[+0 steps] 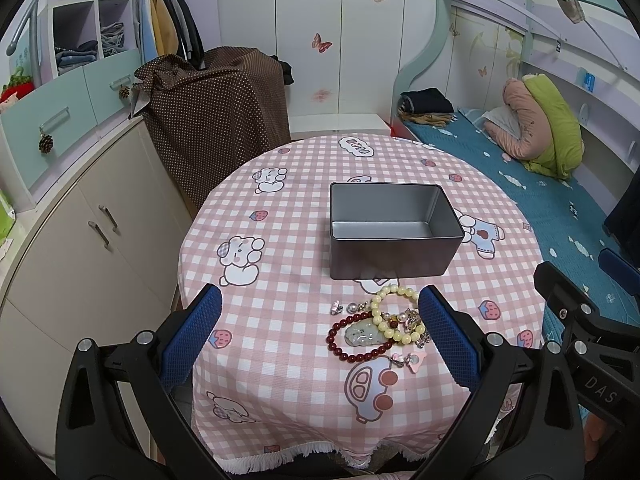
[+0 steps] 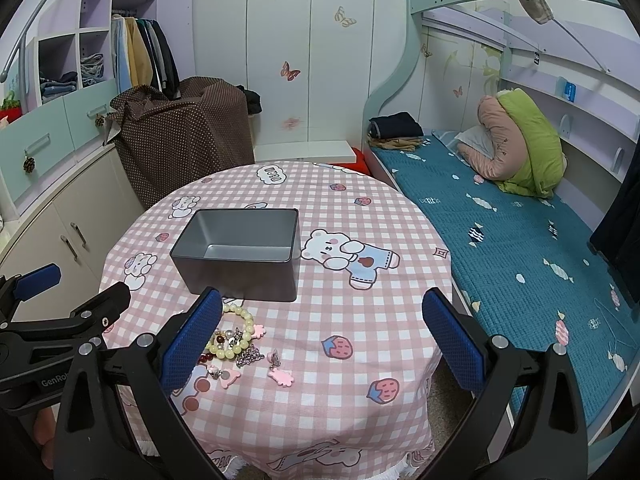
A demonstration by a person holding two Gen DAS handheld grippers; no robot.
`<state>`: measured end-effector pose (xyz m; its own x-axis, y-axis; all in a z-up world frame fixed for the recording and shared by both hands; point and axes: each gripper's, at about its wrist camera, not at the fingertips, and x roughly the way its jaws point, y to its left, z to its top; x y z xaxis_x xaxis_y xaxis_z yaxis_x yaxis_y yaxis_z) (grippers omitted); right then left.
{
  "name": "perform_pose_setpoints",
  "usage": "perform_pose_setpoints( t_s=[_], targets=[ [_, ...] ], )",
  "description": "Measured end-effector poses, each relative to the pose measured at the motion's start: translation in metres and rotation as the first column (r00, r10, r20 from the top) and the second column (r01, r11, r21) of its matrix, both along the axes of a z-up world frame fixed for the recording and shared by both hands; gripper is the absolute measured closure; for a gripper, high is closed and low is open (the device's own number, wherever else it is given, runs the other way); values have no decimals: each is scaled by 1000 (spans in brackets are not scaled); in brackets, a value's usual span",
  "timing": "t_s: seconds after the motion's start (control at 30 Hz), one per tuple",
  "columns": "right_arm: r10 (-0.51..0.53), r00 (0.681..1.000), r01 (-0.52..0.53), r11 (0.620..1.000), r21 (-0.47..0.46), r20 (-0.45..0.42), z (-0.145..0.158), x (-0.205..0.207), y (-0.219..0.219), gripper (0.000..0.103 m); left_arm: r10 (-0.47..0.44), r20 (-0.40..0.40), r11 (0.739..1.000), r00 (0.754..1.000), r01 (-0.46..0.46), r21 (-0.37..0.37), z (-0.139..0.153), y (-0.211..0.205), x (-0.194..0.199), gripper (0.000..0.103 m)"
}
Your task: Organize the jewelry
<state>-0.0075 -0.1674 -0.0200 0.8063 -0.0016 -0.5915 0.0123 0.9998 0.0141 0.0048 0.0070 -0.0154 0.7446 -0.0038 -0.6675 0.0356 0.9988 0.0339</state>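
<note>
An empty grey metal tin (image 1: 392, 228) (image 2: 240, 252) stands open on the round table. In front of it lies a heap of jewelry: a pale yellow bead bracelet (image 1: 394, 312) (image 2: 236, 336), a dark red bead bracelet (image 1: 360, 340), a green jade pendant (image 1: 363, 334), silver pieces (image 2: 250, 356) and pink clips (image 2: 282, 376). My left gripper (image 1: 320, 332) is open, hovering near the table's front edge with the heap just inside its right finger. My right gripper (image 2: 322, 336) is open too, the heap beside its left finger. Nothing is held.
The table wears a pink checked cloth (image 1: 280, 280) (image 2: 360, 320) with cartoon prints. A bed with a teal cover (image 1: 520, 200) (image 2: 520, 248) lies right. Beige cabinets (image 1: 92, 248) and a brown dotted cloth-covered object (image 1: 216, 120) stand left. Each gripper shows in the other's view (image 1: 592, 332) (image 2: 60, 320).
</note>
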Motion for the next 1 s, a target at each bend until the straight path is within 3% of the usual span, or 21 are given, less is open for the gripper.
perform_pose_setpoints(
  t_s=[0.6, 1.0],
  targets=[
    [3, 1000, -3, 1000, -2, -3, 0, 1, 1, 6, -1, -9, 1000, 1000, 1, -3, -8, 1, 0, 4],
    [16, 997, -18, 1000, -25, -73, -19, 12, 4, 6, -13, -111, 999, 994, 9, -38, -29, 11, 15, 4]
  ],
)
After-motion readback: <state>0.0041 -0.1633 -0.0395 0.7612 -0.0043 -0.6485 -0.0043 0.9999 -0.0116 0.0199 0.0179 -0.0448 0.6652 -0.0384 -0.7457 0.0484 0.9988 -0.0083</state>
